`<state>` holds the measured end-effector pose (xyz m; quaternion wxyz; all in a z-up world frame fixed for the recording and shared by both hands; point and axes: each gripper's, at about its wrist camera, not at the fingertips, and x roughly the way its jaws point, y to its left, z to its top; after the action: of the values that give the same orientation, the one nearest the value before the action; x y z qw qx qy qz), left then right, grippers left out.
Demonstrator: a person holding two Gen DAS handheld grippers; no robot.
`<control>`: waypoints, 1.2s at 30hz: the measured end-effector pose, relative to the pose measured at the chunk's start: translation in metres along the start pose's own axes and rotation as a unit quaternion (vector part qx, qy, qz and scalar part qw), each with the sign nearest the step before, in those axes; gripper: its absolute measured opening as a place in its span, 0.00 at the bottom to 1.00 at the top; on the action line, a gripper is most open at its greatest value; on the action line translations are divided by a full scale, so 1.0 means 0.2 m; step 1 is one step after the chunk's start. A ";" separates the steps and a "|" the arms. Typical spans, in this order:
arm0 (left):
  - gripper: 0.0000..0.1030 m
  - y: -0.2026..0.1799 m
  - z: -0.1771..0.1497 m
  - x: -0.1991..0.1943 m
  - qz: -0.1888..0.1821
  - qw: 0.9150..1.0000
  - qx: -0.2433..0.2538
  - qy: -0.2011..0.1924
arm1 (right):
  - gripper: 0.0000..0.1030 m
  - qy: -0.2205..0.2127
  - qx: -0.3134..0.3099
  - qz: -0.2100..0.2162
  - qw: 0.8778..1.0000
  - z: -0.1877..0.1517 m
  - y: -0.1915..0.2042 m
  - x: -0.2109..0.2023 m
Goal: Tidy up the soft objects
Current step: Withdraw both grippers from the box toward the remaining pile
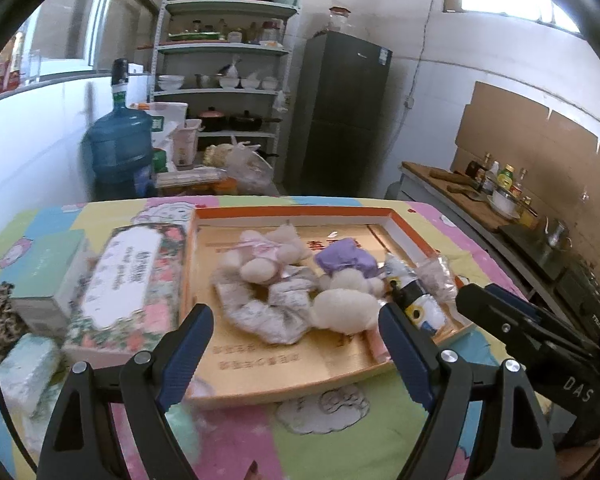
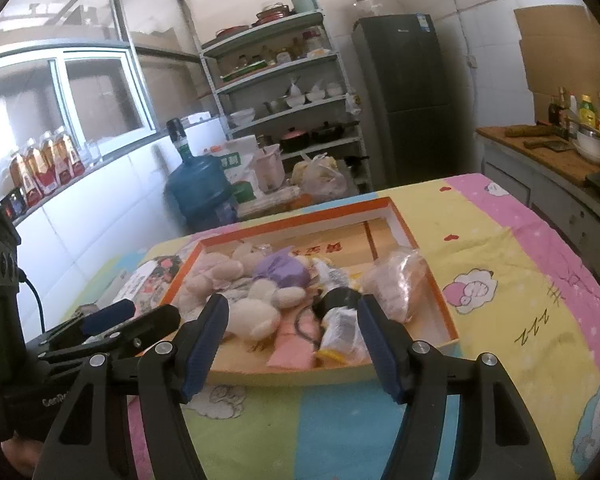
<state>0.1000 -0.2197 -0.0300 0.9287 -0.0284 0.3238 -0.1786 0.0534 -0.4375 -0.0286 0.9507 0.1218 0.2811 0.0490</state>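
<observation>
The tray [image 1: 396, 216] held plush toys [image 1: 260, 264], a purple pouch [image 1: 342, 258] and a scrunchie [image 1: 260, 316]; both claws, left [image 1: 296, 332] and right [image 2: 292, 320], gaped wide, empty, near its front edge.

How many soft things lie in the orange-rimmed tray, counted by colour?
Cream plush toys: 2
Purple soft item: 1
Grey-white scrunchie: 1
Black, white and yellow toy: 1
Clear plastic bag, pinkish contents: 1
Total: 6. The pile overlaps, so more may be hidden in the tray.
</observation>
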 end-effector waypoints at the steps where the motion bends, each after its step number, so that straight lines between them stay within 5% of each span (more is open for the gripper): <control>1: 0.82 0.02 -0.01 -0.02 0.002 1.000 -0.001 -0.001 | 0.67 0.000 -0.001 0.000 1.000 0.00 0.02 0.00; 36: 0.82 0.70 -0.24 -0.48 0.056 0.998 -0.038 -0.010 | 0.67 0.026 -0.042 0.041 0.998 -0.31 0.81 0.00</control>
<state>0.0454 -0.0531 -0.0349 0.9386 -0.0474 0.3224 -0.1135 0.0149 -0.2691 -0.0380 0.9443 0.0920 0.2985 0.1034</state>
